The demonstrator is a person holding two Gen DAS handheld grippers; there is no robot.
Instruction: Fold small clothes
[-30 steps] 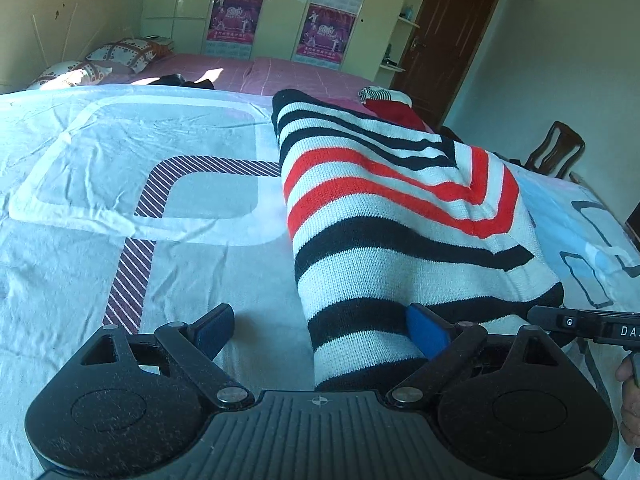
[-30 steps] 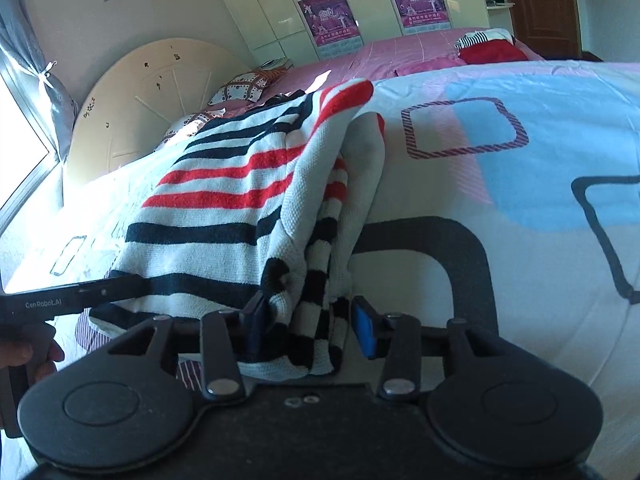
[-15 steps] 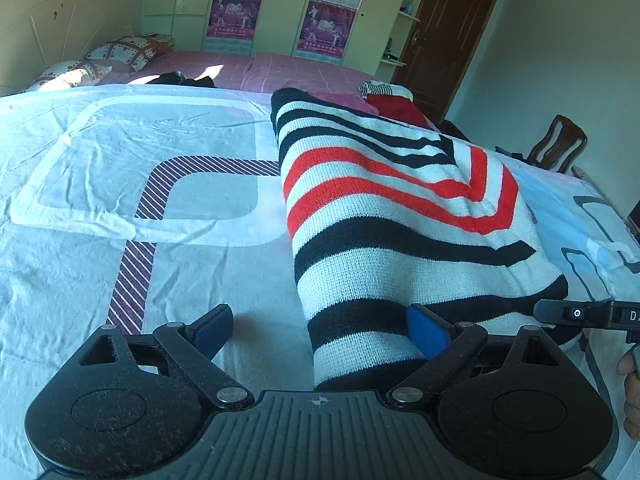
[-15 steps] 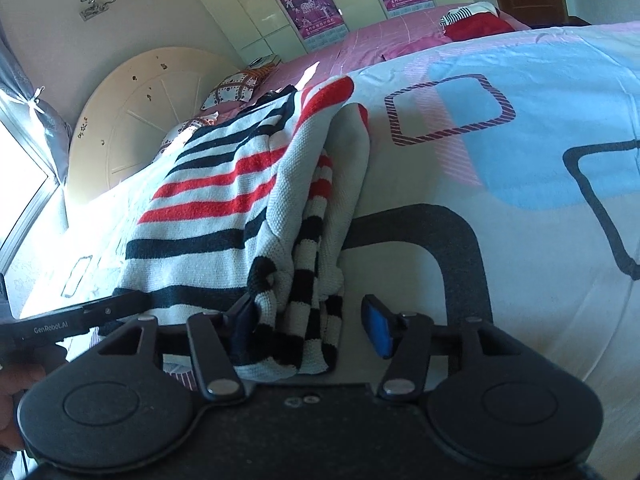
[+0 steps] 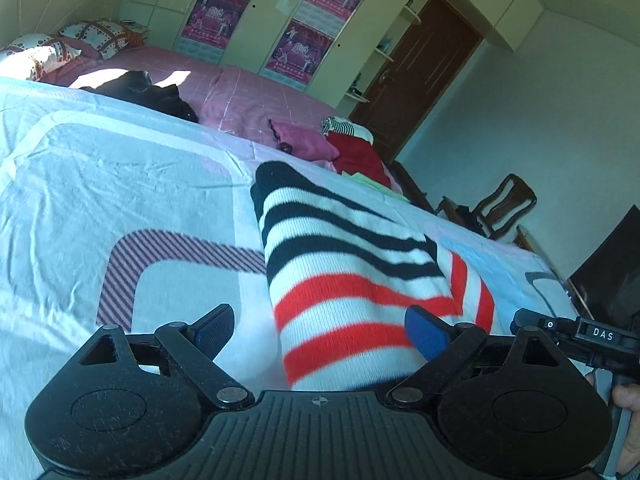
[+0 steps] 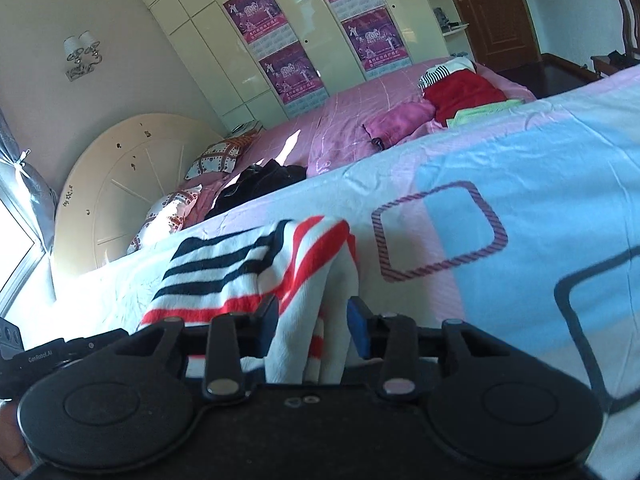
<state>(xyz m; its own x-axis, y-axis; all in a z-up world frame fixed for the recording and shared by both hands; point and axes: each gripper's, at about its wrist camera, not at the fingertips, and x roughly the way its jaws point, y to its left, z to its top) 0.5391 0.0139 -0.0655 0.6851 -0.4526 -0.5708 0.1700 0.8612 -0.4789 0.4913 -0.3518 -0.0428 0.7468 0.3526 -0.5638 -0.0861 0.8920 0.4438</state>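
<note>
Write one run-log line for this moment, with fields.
stage: folding | left gripper: open, sweater edge between | right gripper: just closing on sweater fold | surface: bed

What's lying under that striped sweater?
The striped sweater rests on a patterned bedsheet, visible all around it. The sheet directly beneath, and anything folded inside the sweater, is covered from view.

- Our left gripper (image 5: 320, 330) points forward and somewhat downward, its jaws spread wide; the striped sweater (image 5: 360, 292) lies between them, nearer the right-hand finger, and neither pad presses on it.
- Our right gripper (image 6: 314, 326) tilts downward too, and its jaws have just been closing on a hanging fold of the sweater, now pinched between them.
- A hand (image 5: 626, 398) shows at the left view's right edge, holding the right gripper's handle.
</note>
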